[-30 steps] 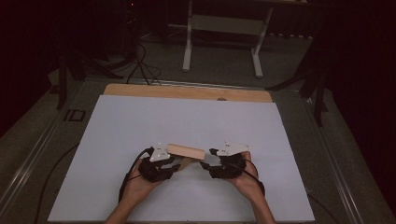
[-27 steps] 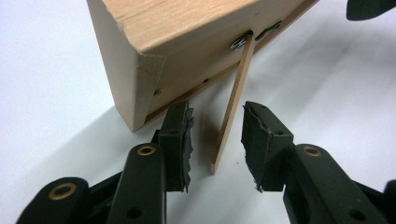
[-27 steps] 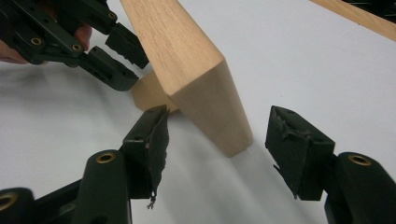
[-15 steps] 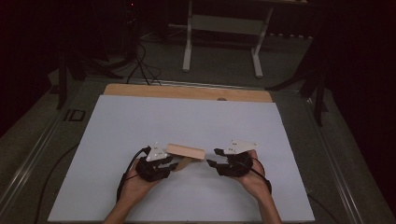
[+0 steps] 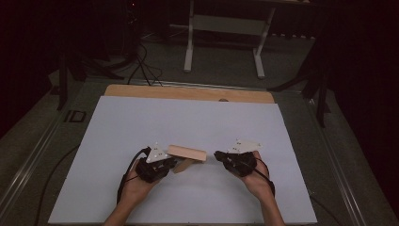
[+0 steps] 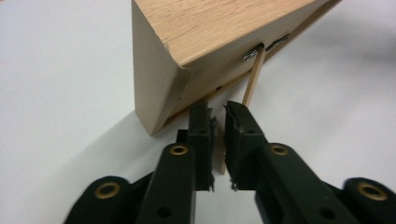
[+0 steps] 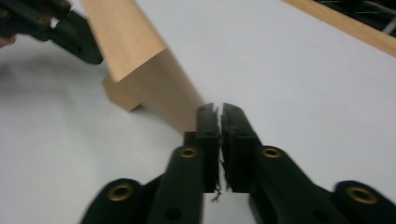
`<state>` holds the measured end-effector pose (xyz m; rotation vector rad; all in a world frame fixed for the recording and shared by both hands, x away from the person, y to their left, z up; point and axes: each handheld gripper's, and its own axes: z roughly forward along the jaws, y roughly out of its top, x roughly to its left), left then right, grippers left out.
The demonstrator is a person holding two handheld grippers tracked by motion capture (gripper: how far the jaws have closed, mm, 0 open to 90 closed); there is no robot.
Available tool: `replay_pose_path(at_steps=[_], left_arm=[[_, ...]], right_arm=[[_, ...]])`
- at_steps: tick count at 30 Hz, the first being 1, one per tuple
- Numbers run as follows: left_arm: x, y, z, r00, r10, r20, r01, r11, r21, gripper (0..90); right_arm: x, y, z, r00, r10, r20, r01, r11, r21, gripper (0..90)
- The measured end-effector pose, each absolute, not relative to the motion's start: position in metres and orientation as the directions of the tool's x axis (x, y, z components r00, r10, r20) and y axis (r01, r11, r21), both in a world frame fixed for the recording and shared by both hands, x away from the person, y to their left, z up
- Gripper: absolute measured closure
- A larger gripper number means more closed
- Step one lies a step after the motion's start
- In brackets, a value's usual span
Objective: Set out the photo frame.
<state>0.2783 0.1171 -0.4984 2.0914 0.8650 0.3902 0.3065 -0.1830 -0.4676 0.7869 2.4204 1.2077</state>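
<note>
A pale wooden block point(image 5: 188, 153) stands on the white board point(image 5: 197, 117), between my two grippers. In the left gripper view the block point(image 6: 210, 28) rises just ahead of the jaws, and a thin wooden stick point(image 6: 252, 79) runs from its underside down between them. My left gripper point(image 6: 217, 109) has just been closing and is shut on that stick; from above it sits at the block's left end point(image 5: 174, 163). My right gripper point(image 7: 218, 108) has just been closing and is shut with nothing between its jaws. It lies a little to the right of the block point(image 5: 218, 155).
A wooden strip point(image 5: 188, 92) borders the board's far edge. Beyond the table, a metal stand point(image 5: 221, 47) and loose cables point(image 5: 141, 61) are on the dark floor. The left gripper's black jaws point(image 7: 70, 28) appear at the top left of the right gripper view.
My right gripper has drawn back to the right, off the block's right end, and its jaws have come together. The left gripper stayed at the block's left end.
</note>
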Motion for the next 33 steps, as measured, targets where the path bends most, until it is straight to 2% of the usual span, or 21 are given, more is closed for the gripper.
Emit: replay_pose_path(at_steps=[4,16,33], left_arm=[[0.279,0.115,-0.497,0.71,0.704,-0.004,0.433,-0.433,0.791,89.4],[0.282,0.11,-0.496,0.704,0.71,0.003,0.431,-0.43,0.794,89.5],[0.285,0.104,-0.495,0.709,0.705,0.016,0.423,-0.443,0.79,89.5]], right_arm=[[0.309,-0.177,-0.468,-0.778,0.626,-0.04,0.33,0.463,0.823,89.7],[0.32,-0.151,-0.473,-0.756,0.654,-0.025,0.345,0.431,0.834,89.7],[0.326,-0.145,-0.475,-0.766,0.643,0.005,0.357,0.419,0.835,89.8]])
